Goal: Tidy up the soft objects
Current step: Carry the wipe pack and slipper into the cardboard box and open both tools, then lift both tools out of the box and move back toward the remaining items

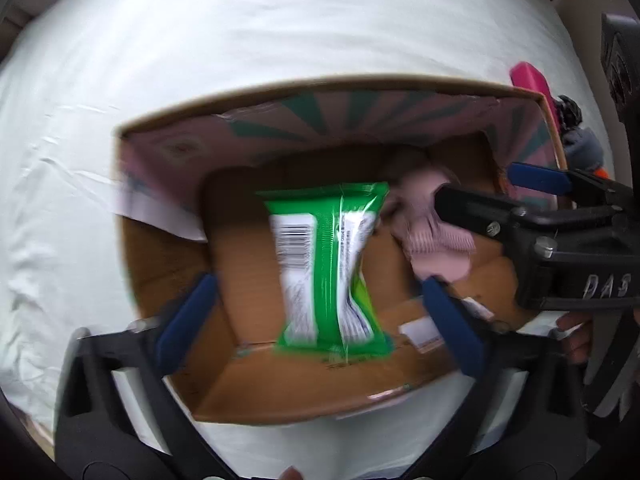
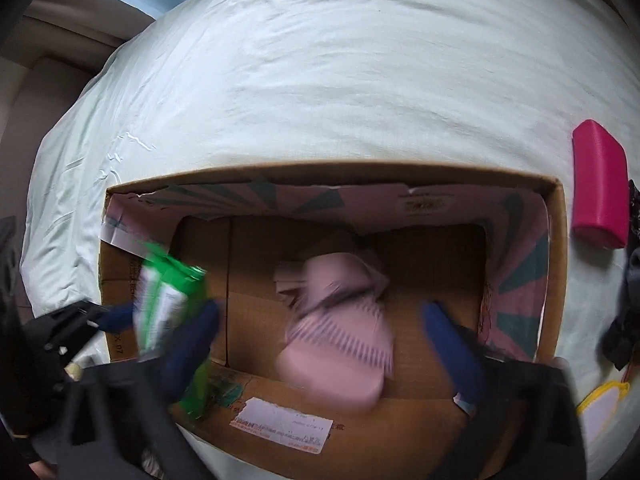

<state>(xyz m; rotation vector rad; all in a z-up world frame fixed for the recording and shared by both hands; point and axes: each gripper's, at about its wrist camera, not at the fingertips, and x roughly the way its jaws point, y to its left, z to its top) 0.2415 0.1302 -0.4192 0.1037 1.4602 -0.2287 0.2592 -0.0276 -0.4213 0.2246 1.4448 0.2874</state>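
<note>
White-sheeted bed (image 2: 320, 80) carries an open cardboard box (image 2: 332, 178). Pink pouch (image 2: 598, 190) lies on the sheet just right of the box; dark items (image 2: 624, 320) beside it, unclear.

Both wrist views downward, close, sharing box (image 1: 360, 88) (image 2: 320, 172)

Soft even daylight, heavy fisheye bending at edges, dark vignetted corners, motion blur mid-frame
</note>
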